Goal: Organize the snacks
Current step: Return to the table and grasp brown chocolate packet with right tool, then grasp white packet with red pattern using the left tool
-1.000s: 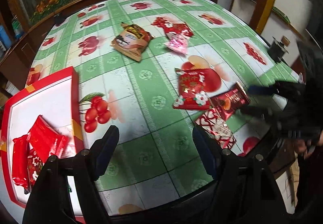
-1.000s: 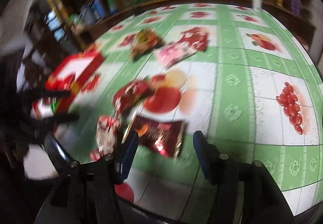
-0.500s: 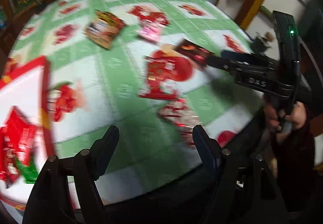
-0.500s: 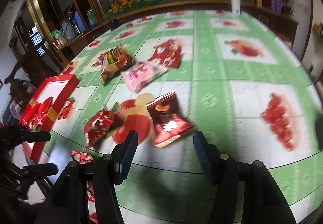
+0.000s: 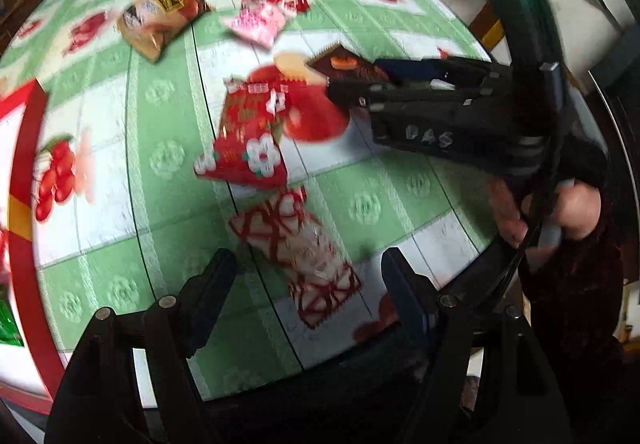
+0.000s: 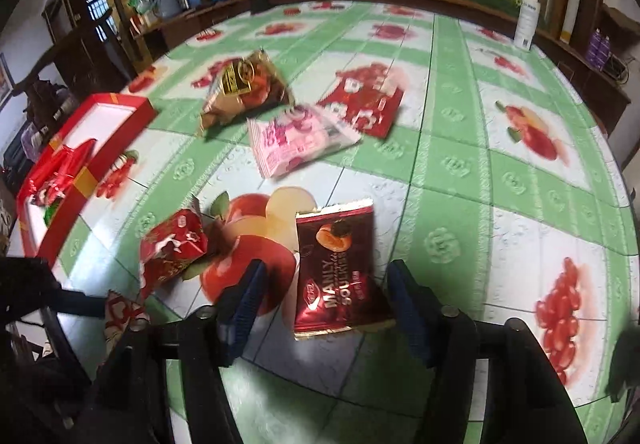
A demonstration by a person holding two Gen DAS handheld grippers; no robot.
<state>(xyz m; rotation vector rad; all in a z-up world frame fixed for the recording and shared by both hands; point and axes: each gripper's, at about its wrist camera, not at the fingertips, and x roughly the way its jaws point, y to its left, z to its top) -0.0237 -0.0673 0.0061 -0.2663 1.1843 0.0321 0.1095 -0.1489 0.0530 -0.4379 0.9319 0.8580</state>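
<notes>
Both grippers have swung over the near edge of the table since a second ago, views blurred from motion. Right gripper (image 6: 322,286) now frames the dark red snack pack (image 6: 340,272), which a second ago lay just ahead of the jaws; the pack's lower half sits between the blue fingers, jaws mid-width and closing, pads not yet touching it as far as can be told. Likely a grab is starting. Left gripper (image 5: 308,276) holds wide, nothing gripped, hanging over the red-and-white lattice pack (image 5: 300,248), which has moved in from its right finger to between the fingers. The red box (image 6: 92,148) sits at 9 o'clock in the right view, already holding a few red packs, so sorting is partly done. Still loose on the green checked tablecloth (image 6: 452,172): red flower pack (image 6: 172,252) at 9 o'clock of the dark red pack, pink pack (image 6: 296,140) at 12, gold-brown pack (image 6: 244,92) at 11, another red pack (image 6: 368,100) behind the pink. White bottle (image 6: 528,20) at far edge, out of the way. The flower pack lies on the path to the box; the two grippers work close together, risk of bumping.
</notes>
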